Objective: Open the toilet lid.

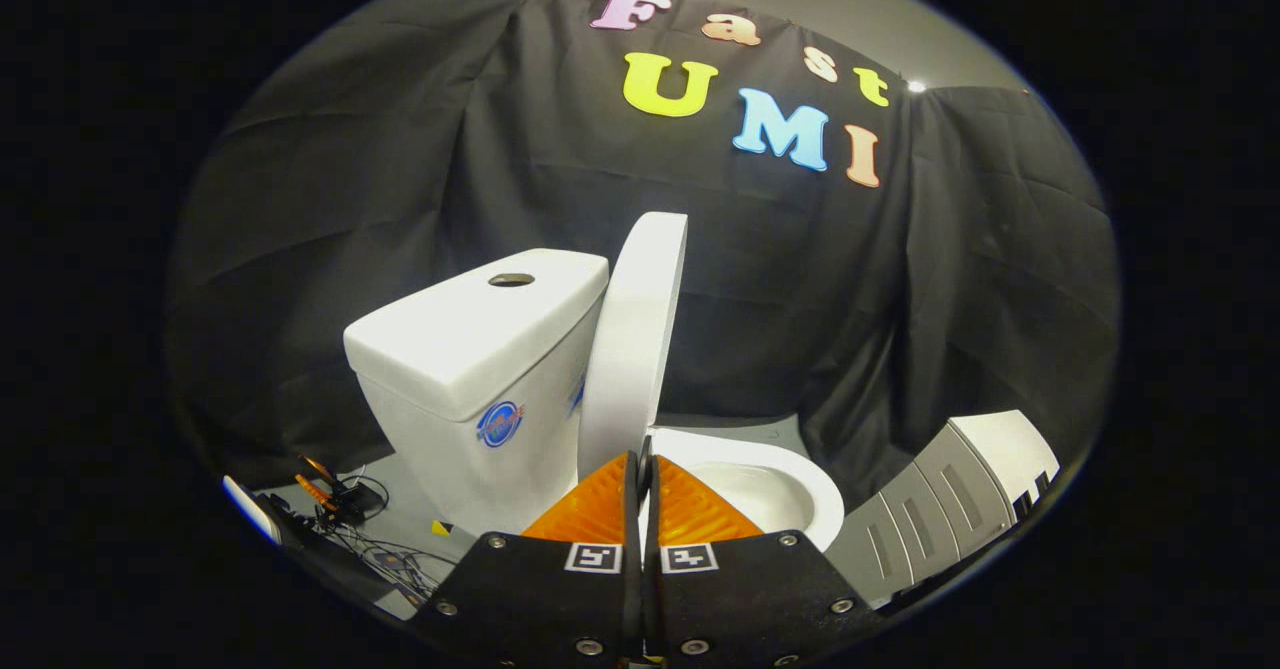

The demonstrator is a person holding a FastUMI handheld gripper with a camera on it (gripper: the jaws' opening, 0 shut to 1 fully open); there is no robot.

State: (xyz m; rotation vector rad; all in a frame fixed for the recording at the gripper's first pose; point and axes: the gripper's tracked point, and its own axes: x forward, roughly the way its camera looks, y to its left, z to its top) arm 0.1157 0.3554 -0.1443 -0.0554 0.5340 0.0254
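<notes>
A white toilet stands just ahead of my fingers, seen from its side. Its lid [637,334] is raised upright and leans back against the white tank [470,349], which has a round flush button [511,279] on top. The seat and open bowl [765,489] lie flat just beyond the fingertips, to their right. My gripper [642,461] is shut, its two fingers pressed together with nothing between them, tips close to the lid's lower edge near the hinge.
A grey and white appliance [950,509] with ribbed panels stands on the floor right of the bowl. Cables, a small black box and orange-handled tools [335,499] lie on the grey floor left of the tank. Black cloth walls close in behind.
</notes>
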